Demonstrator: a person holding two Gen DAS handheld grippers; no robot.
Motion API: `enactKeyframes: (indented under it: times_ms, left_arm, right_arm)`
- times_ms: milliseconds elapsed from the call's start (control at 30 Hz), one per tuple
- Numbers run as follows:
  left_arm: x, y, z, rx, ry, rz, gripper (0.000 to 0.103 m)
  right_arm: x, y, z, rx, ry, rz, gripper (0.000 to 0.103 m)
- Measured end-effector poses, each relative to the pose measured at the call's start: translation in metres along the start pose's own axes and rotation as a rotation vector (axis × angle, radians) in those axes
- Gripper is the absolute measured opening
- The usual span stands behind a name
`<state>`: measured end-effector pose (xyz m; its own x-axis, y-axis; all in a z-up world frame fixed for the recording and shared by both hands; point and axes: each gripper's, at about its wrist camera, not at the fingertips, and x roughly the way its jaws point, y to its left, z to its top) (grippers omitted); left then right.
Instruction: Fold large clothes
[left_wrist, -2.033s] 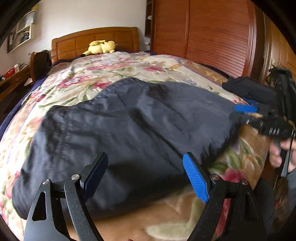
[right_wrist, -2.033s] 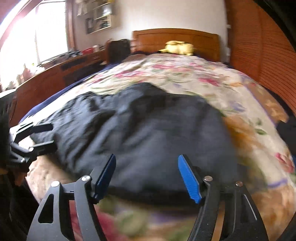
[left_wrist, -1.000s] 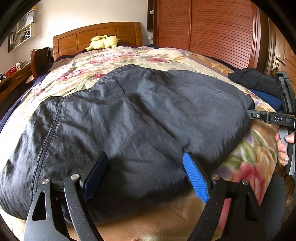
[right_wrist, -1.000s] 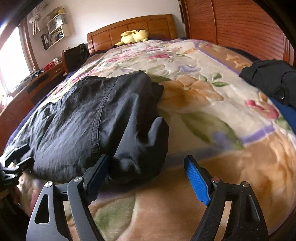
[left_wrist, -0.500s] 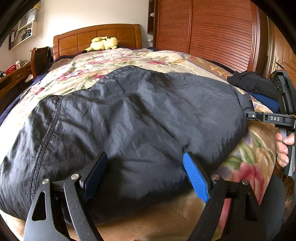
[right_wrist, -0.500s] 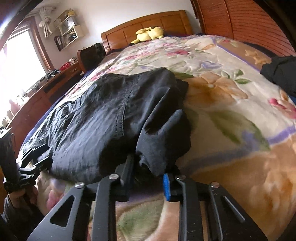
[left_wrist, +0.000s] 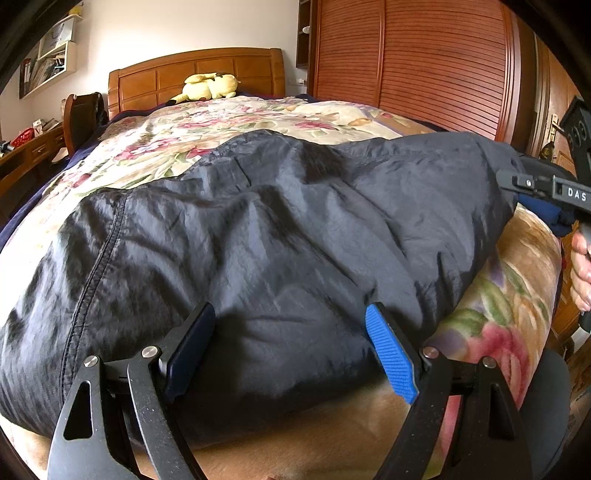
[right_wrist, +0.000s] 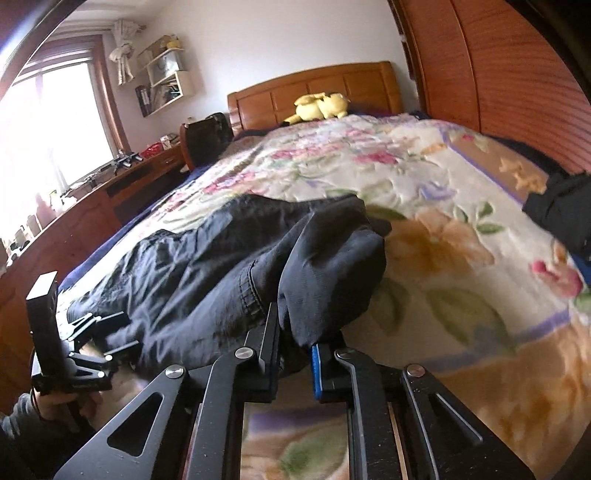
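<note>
While our right gripper (right_wrist: 295, 354) closes its jaws on a bunched corner of the dark jacket (left_wrist: 280, 236), the cloth is already pinched between the two pads and rises from them in a thick fold just ahead of the fingertips. Our left gripper (left_wrist: 291, 350) has its jaws spread wide, the near hem of the jacket lying between and ahead of them; whether the pads touch the cloth we cannot tell. Beyond both pairs of jaws the jacket lies spread and wrinkled across the flowered bedspread (right_wrist: 424, 177), with a stitched seam running off to the left of the left jaws. Far ahead of the jaws a yellow plush toy (right_wrist: 321, 105) rests against the wooden headboard (left_wrist: 199, 75). To the right of the right jaws, well apart, another dark garment (right_wrist: 561, 210) sits at the bed's edge by the slatted wardrobe (left_wrist: 424, 62).
</note>
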<state>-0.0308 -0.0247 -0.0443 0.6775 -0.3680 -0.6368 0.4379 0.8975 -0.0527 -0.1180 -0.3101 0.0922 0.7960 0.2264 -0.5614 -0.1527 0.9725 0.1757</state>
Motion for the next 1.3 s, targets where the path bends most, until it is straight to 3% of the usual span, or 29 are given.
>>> enactKeyframes:
  times_ms: [167, 400, 833, 1133, 1300]
  left_arm:
    - [-0.019, 0.007, 0.003, -0.001, 0.005, 0.001, 0.084]
    - [-0.066, 0.036, 0.009, -0.054, -0.053, 0.047, 0.084]
    - [-0.143, 0.11, -0.002, -0.15, -0.19, 0.178, 0.084]
    - [-0.171, 0.164, -0.025, -0.246, -0.215, 0.274, 0.084]
    - [-0.182, 0.186, -0.037, -0.291, -0.227, 0.321, 0.084]
  right_arm:
    - [-0.004, 0.011, 0.01, -0.041, -0.033, 0.021, 0.012]
    - [-0.005, 0.04, 0.028, -0.134, -0.076, 0.06, 0.011]
    - [0.017, 0.137, 0.062, -0.336, -0.135, 0.18, 0.009]
    - [0.054, 0.212, 0.07, -0.443, -0.118, 0.307, 0.008]
    - [0.086, 0.25, 0.05, -0.503, -0.04, 0.415, 0.008]
